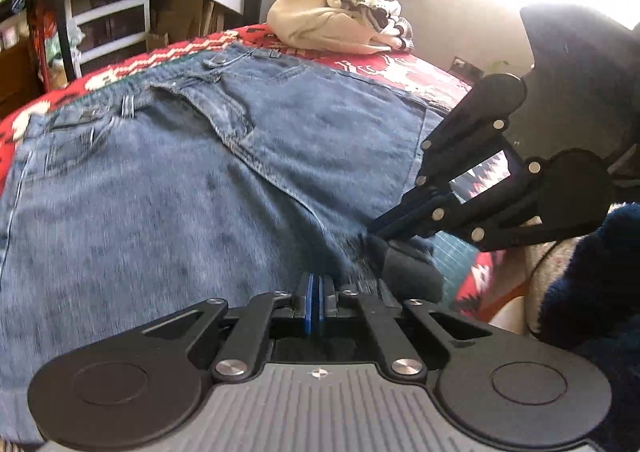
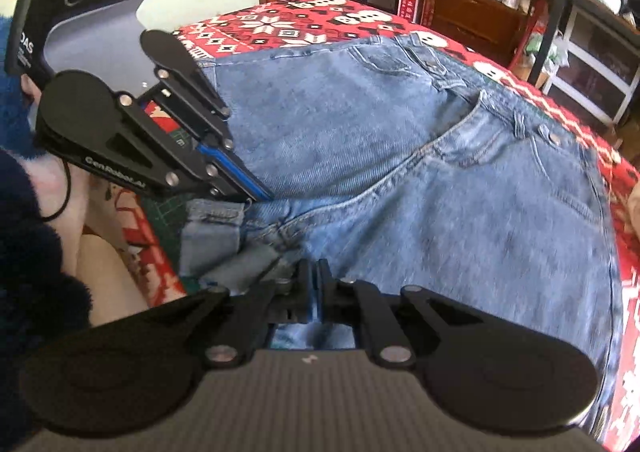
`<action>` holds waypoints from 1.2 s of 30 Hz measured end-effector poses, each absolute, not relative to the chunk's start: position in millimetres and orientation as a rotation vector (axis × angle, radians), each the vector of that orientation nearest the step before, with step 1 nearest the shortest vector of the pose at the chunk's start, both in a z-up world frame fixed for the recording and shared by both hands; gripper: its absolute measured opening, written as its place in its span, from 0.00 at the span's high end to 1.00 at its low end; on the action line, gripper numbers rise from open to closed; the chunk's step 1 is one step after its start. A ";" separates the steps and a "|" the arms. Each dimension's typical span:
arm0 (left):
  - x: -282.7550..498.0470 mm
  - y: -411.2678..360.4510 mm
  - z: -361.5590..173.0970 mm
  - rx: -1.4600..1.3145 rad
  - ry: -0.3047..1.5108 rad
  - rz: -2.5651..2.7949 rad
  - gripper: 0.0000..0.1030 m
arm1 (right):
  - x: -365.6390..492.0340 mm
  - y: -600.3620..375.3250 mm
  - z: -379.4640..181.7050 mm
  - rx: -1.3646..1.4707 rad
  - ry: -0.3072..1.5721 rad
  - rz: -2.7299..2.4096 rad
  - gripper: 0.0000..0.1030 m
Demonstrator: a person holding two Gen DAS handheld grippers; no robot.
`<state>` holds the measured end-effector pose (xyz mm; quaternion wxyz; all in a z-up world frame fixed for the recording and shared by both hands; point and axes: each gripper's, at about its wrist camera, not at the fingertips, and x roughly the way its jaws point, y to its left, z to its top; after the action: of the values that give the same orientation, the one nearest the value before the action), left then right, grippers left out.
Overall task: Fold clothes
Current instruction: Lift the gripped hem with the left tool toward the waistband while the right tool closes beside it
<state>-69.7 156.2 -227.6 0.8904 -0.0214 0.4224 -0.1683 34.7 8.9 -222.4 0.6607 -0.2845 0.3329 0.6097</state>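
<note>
Blue jeans [image 1: 160, 192] lie spread on a red patterned blanket [image 1: 380, 64], waistband and button at the far side. My left gripper [image 1: 316, 288] is shut, its blue pads pressed together at the near edge of the denim. In the right wrist view the left gripper [image 2: 262, 194] pinches the cloth beside a turned-over hem. My right gripper [image 2: 314, 272] is also shut on the jeans [image 2: 440, 212], with denim showing under its fingers. From the left wrist view the right gripper [image 1: 374, 228] comes in from the right, tips on a denim fold close to my left gripper.
A pile of cream clothes [image 1: 332, 12] sits at the far end of the blanket [image 2: 300, 20]. Shelves with plastic drawers [image 1: 108, 4] stand beyond the left edge. A dark fuzzy sleeve [image 1: 592, 292] is at the right. A green mat [image 2: 160, 208] shows under the blanket's edge.
</note>
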 end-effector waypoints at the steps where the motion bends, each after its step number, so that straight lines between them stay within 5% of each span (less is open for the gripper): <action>1: -70.7 156.8 -227.9 -0.060 0.878 -0.346 0.99 | 34.5 7.7 -222.8 -0.626 0.760 1.370 0.96; 8: -70.0 154.5 -224.4 -0.069 0.879 -0.313 0.96 | 51.2 0.1 -219.4 -0.500 0.825 1.310 0.89; 10: -70.7 160.6 -222.8 -0.091 0.870 -0.286 0.90 | 59.7 -6.5 -216.9 -0.457 0.825 1.267 0.78; 15: -65.1 178.8 -219.3 -0.159 0.839 -0.196 0.69 | 82.8 -18.5 -215.9 -0.385 0.829 1.156 0.73; 20: -45.5 190.2 -217.2 -0.172 0.814 -0.096 0.71 | 107.4 -4.9 -215.6 -0.372 0.807 1.071 0.75; 24: -20.1 200.6 -218.7 -0.183 0.819 -0.020 0.87 | 130.3 19.5 -215.8 -0.367 0.811 1.046 0.85; 36: 38.9 215.6 -222.3 -0.255 0.794 -0.002 0.87 | 191.0 129.5 -223.5 -0.365 0.828 1.076 0.90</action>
<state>38.9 215.6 -222.3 0.9142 -0.1237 0.3858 -0.0008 191.0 129.5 -223.5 0.7628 -0.1677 0.3809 0.4949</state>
